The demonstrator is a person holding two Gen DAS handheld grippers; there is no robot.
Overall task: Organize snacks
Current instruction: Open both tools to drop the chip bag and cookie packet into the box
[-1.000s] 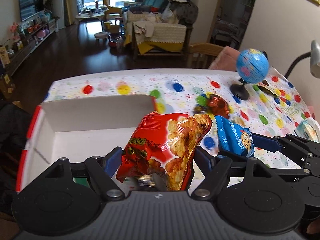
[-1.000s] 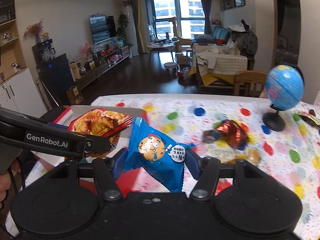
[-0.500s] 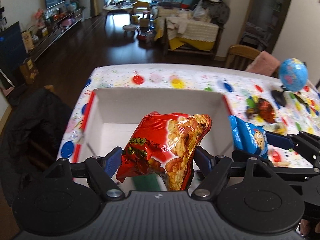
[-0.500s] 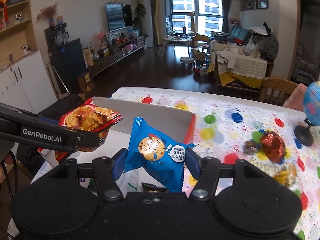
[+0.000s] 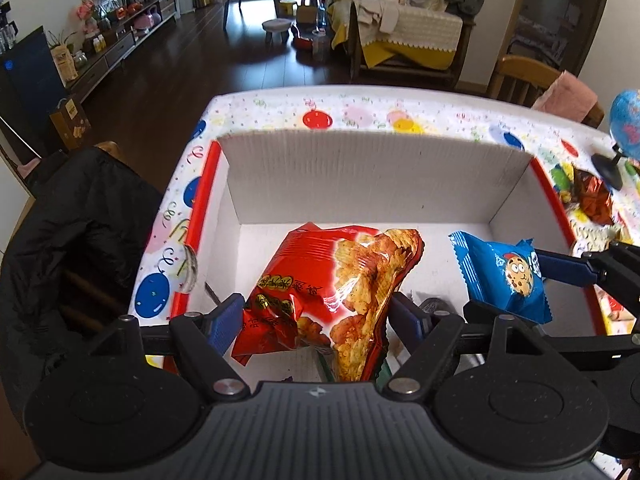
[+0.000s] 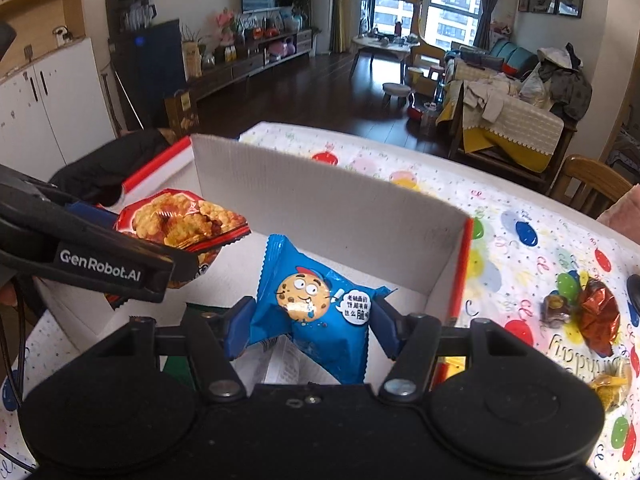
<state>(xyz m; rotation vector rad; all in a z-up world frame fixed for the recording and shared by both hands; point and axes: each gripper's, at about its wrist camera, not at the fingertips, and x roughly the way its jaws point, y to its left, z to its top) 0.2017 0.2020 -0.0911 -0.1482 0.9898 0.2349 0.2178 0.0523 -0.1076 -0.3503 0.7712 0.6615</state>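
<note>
My left gripper [image 5: 316,316] is shut on a red bag of crisps [image 5: 332,292], held over the inside of a white cardboard box [image 5: 360,176] with red edges. To its right, my right gripper [image 6: 310,324] is shut on a blue cookie packet [image 6: 312,308], also above the box [image 6: 328,204]. In the left wrist view the blue packet [image 5: 508,280] hangs over the box's right side; in the right wrist view the red bag [image 6: 180,224] shows at the left, clamped in the left gripper [image 6: 188,256]. Some papers lie on the box floor beneath both packets.
The box stands on a table with a balloon-print cloth [image 5: 360,112]. Loose wrapped sweets [image 6: 596,316] and a small globe [image 5: 624,128] lie to the right of the box. A chair with a black jacket [image 5: 68,240] stands left of the table.
Both grippers have moved left and down with their packets, from above the table beside the box to over the box's inside. The box now fills the middle of both views.
</note>
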